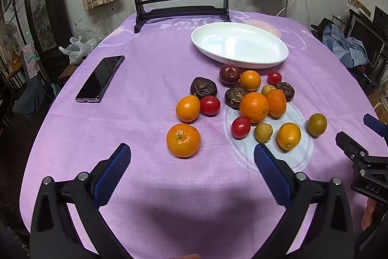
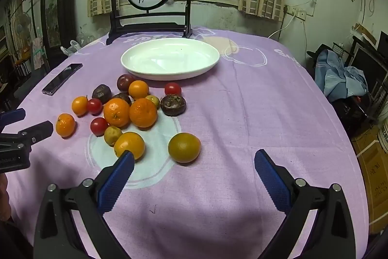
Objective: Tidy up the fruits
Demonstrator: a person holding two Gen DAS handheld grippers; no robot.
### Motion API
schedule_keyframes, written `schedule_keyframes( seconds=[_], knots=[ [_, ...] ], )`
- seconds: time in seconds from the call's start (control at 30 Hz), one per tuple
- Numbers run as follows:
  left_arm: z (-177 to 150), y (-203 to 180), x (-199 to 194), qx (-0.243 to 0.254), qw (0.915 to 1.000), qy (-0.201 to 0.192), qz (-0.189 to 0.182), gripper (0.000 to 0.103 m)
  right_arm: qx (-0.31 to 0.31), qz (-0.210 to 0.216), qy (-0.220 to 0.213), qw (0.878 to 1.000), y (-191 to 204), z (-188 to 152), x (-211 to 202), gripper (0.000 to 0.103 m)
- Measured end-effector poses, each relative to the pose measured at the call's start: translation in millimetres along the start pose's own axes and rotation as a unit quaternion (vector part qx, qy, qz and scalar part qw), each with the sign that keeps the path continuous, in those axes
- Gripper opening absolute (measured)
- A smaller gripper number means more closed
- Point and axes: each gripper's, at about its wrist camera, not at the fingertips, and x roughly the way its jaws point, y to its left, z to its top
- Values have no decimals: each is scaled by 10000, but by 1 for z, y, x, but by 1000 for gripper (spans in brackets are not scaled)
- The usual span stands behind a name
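Left gripper (image 1: 191,157) gapes before tangerine (image 1: 183,140); right gripper (image 2: 194,162) before greenish orange (image 2: 184,147).

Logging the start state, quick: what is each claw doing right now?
Left claw: open, holding nothing, above the cloth just short of a mandarin.
Right claw: open, holding nothing, a greenish citrus just ahead of it.

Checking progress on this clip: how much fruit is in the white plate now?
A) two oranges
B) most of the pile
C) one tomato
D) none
D: the plate shows only bare white, while all the fruit lies on the cloth in front of it, and both grippers are open and hold nothing.
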Motion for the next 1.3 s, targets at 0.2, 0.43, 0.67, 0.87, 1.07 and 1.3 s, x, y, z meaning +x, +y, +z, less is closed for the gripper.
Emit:
schedule_keyframes(
  seconds=[0.2, 0.43, 0.67, 0.87, 1.07, 1.3],
  knots=[
    [-1, 0, -1, -14, 10000, -24, 15, 99, -51, -19, -92, 9999, 2, 0, -2, 100],
    [-4, 1, -1, -107, 9999, -32, 4, 99, -37, -25, -20, 10000, 7, -2, -1, 100],
    [-2, 4, 1, -95, 9999, 32, -6, 99, 8, 37, 4, 10000, 6, -1, -3, 100],
    [-3, 4, 1, -97, 9999, 33, 5, 99, 59, 152, -20, 9999, 10, -1, -7, 100],
    [-3, 2, 0, -89, 10000, 37, -15, 99, 36, 216, -35, 9998, 14, 0, -9, 100],
    [-5, 1, -1, -87, 9999, 49, -42, 99, 84, 204, -14, 9998, 13, -1, -7, 100]
  ],
)
